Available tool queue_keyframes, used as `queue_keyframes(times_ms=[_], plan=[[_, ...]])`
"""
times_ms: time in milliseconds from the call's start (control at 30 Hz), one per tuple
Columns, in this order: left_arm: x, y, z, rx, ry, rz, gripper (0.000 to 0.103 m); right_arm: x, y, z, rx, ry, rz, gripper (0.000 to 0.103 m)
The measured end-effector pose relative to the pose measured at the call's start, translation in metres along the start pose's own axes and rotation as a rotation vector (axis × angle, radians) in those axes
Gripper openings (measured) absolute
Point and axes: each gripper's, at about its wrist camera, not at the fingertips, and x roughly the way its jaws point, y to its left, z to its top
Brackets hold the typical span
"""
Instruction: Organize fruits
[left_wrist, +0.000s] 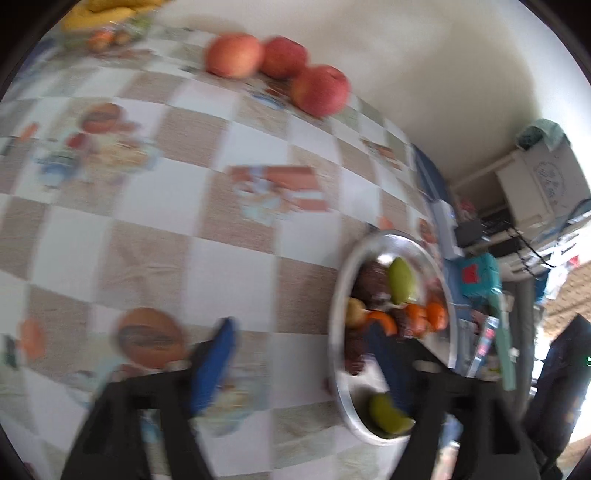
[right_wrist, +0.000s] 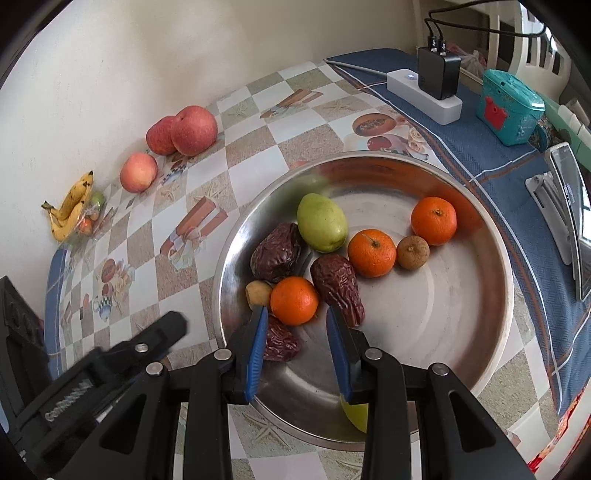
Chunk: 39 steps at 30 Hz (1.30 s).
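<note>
Blue-padded right gripper (right_wrist: 297, 325) agape, empty.

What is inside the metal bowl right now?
The metal bowl holds three oranges, a green fruit, wrinkled dark dates and two small brown fruits. Another green fruit is partly hidden behind the right gripper.

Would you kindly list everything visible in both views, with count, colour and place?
Basin: one, steel, on the table.
Tangerines: three, orange, in basin.
Dates: three, dark brown, in basin.
Green fruits: two, in basin.
Small brown fruits: two, in basin.
Apples: three, red, by wall.
Bananas: one bunch, yellow, by wall.
Power strip: one, white, on blue cloth.
Box: one, teal.
Right gripper: open, over basin.
Left gripper: open.
</note>
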Motion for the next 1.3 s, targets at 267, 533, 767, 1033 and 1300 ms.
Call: queue_keyframes(times_ms=[267,533,767,1033,1300], plan=[[-0.039,0.032,0.0,0.103,-0.133,0.344,0.103,0.001,0.017,-0.014,-0.1,-0.02,-0.052,0.081],[-0.075,0.049,-0.016,0.152,-0.137,0.378,0.103,-0.01,0.027,-0.029,-0.157,-0.05,-0.051,0.1],[-0.089,0.052,-0.027,0.097,-0.145,0.438,0.103,-0.019,0.039,-0.042,-0.218,-0.062,-0.058,0.1],[-0.085,0.056,-0.028,0.058,-0.101,0.466,0.103,-0.022,0.048,-0.046,-0.265,-0.074,-0.073,0.1],[-0.083,0.055,-0.028,0.09,-0.098,0.575,0.103,-0.021,0.05,-0.045,-0.27,-0.07,-0.076,0.1]])
